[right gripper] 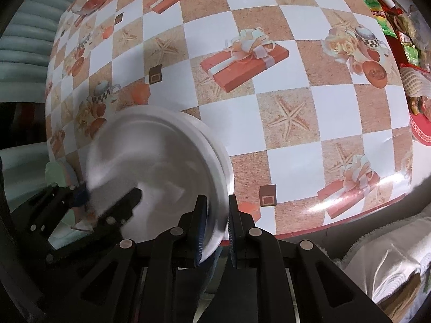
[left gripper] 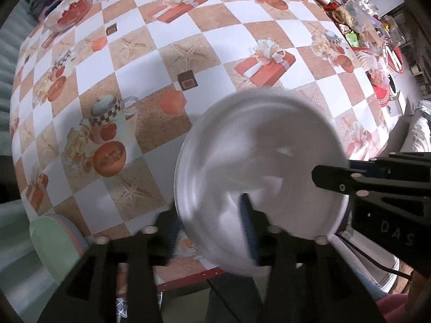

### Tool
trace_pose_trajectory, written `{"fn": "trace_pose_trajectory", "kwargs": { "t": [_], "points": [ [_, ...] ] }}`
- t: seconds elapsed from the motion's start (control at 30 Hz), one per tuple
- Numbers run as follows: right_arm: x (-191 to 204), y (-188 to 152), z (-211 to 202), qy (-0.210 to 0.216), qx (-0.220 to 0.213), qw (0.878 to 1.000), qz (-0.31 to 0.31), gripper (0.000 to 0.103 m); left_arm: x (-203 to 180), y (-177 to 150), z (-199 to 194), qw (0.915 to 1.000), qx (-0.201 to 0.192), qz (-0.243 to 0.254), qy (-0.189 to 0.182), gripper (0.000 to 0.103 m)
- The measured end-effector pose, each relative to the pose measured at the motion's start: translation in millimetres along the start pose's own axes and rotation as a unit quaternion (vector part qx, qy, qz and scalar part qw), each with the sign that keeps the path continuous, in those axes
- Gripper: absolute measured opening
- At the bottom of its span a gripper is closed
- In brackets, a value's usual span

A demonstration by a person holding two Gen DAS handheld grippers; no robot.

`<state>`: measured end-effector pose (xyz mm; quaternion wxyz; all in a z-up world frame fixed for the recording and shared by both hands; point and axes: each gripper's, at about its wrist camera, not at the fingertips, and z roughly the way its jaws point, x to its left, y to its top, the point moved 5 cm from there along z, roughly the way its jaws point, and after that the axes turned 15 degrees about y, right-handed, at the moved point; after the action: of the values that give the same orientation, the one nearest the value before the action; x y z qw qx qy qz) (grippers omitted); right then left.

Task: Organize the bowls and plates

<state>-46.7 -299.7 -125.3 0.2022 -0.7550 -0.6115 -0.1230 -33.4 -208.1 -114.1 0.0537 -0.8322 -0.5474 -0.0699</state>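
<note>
A white plate (left gripper: 258, 161), blurred, sits over the near edge of the checkered table (left gripper: 150, 62). In the right wrist view the white plate (right gripper: 161, 158) shows a second white rim just under it. My right gripper (right gripper: 216, 215) is shut on the plate's near rim, and it reaches in from the right as the right gripper (left gripper: 331, 177) in the left wrist view. My left gripper (left gripper: 210, 223) stands open astride the opposite rim, one finger above the plate and one outside it, neither pad pressing. The left gripper (right gripper: 126, 202) also shows at the plate's left edge.
A clear glass bowl (left gripper: 70, 8) stands at the far left corner. A stack of pastel plates (left gripper: 51, 231) with a green one on top lies off the table's near left. Packets and red trays (left gripper: 363, 27) crowd the right end. White fabric (right gripper: 390, 255) lies below right.
</note>
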Motion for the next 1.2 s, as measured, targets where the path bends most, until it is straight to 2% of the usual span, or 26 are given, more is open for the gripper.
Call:
{"fn": "trace_pose_trajectory", "kwargs": {
  "t": [0.17, 0.27, 0.3, 0.33, 0.37, 0.4, 0.53, 0.57, 0.6, 0.9, 1.2],
  "points": [
    [1, 1, -8, -0.002, -0.009, 1.0, -0.007, 0.016, 5, 2, -18, 0.9994, -0.034, 0.005, -0.003, 0.079],
    [1, 2, -15, -0.002, -0.013, 1.0, -0.012, 0.016, 14, 3, -28, 0.9983, -0.057, 0.002, 0.009, 0.084],
    [1, 3, -17, -0.002, -0.014, 1.0, -0.014, 0.021, 18, 1, -30, 0.998, -0.062, 0.0, 0.012, 0.087],
    [1, 3, -19, -0.001, -0.015, 1.0, -0.014, 0.049, 24, 2, -33, 0.9974, -0.069, -0.005, 0.017, 0.088],
    [2, 3, -22, 0.002, -0.019, 1.0, -0.014, 0.069, 28, 3, -36, 0.9969, -0.076, -0.01, 0.018, 0.088],
    [3, 3, -25, 0.005, -0.023, 1.0, -0.014, 0.095, 31, 3, -40, 0.9962, -0.084, -0.015, 0.017, 0.088],
    [6, 1, -44, 0.003, -0.045, 0.998, -0.032, 0.096, 47, 0, -53, 0.9945, -0.099, -0.034, -0.003, 0.09],
    [7, 1, -46, -0.001, -0.048, 0.998, -0.032, 0.096, 50, -1, -53, 0.9947, -0.096, -0.036, -0.005, 0.099],
    [6, 1, -47, -0.006, -0.049, 0.998, -0.031, 0.096, 52, -1, -54, 0.9949, -0.093, -0.038, -0.005, 0.103],
    [-4, -13, -48, -0.03, -0.053, 0.998, -0.005, 0.096, 68, -9, -48, 0.9955, -0.069, -0.064, -0.007, 0.103],
    [6, -19, -39, -0.036, -0.042, 0.998, -0.019, 0.096, 70, -13, -41, 0.9974, -0.049, -0.048, 0.023, 0.103]
  ]
}}
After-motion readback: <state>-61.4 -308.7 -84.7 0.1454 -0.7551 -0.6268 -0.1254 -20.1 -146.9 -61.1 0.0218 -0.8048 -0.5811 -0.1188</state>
